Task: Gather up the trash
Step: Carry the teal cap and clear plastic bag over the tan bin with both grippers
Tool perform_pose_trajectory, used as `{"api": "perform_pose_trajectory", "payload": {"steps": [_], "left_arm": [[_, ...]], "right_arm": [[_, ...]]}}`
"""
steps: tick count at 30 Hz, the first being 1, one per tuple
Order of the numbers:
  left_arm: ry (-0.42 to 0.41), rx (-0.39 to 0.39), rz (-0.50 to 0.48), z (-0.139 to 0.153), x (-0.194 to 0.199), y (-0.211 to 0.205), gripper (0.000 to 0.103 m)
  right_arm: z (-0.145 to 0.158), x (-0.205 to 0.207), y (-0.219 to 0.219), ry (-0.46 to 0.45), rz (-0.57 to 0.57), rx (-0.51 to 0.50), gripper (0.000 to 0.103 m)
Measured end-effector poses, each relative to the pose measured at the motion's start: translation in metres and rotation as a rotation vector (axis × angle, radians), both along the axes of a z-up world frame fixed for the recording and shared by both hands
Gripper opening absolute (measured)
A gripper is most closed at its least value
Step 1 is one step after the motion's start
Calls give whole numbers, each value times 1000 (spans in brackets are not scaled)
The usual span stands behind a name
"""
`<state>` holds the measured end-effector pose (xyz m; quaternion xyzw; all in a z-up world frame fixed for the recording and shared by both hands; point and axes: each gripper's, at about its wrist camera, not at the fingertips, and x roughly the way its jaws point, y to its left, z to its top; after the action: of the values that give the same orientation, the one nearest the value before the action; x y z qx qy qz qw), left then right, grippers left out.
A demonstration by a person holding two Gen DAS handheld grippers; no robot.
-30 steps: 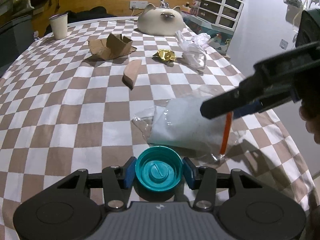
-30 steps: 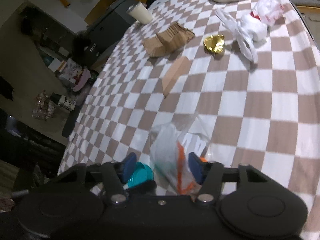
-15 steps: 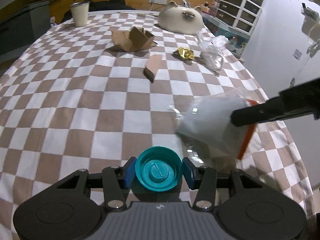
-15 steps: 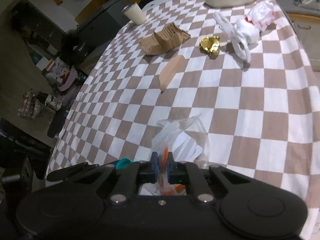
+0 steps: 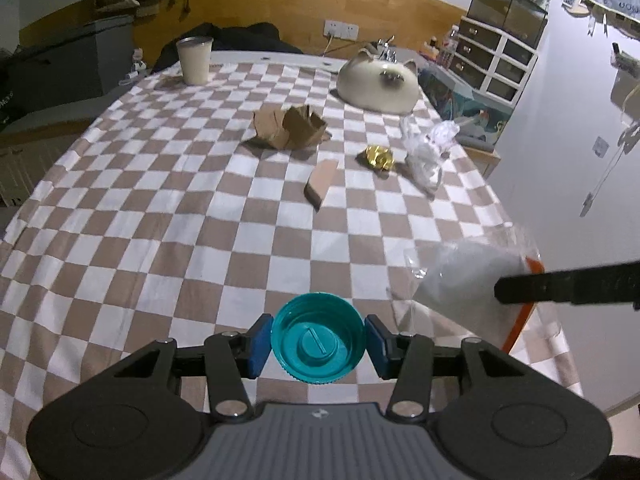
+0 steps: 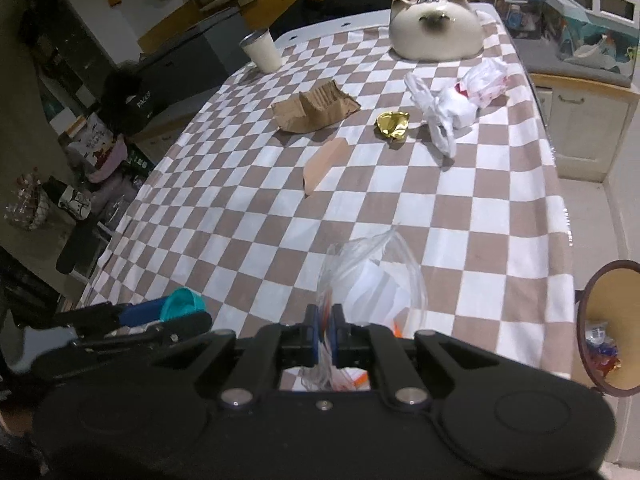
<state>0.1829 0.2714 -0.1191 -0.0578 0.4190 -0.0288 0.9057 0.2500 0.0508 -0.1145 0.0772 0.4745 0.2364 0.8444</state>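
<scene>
From the left wrist, the left gripper (image 5: 318, 343) clamps its jaws on the teal lid (image 5: 318, 344) above the bench (image 5: 160, 208), a rim-only hold that could slip, while from the right wrist the right gripper (image 6: 325, 334) pinches the limp clear bag (image 6: 370, 280), which might slide free short of the bin (image 6: 610, 320).

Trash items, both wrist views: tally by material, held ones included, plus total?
Plastic: 3 — teal cap in left claw, clear zip bag in right claw, white crumpled bag
Cardboard: 2 — torn box, flat strip
Foil: 1 — gold wrapper
Total: 6
</scene>
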Motion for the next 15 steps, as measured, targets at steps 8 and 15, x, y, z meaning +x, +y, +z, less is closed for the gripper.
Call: {"api": "perform_pose_trajectory", "payload": {"steps": [8,15], "left_arm": [[-40,-9,26,30,-20,-12,50],[-82,-8,46,50,-37,-26,50]], "right_arm": [[25,-28,-10,-94,-13,-49,6],[39,-45,-23,-138,-7,-51,6]]}}
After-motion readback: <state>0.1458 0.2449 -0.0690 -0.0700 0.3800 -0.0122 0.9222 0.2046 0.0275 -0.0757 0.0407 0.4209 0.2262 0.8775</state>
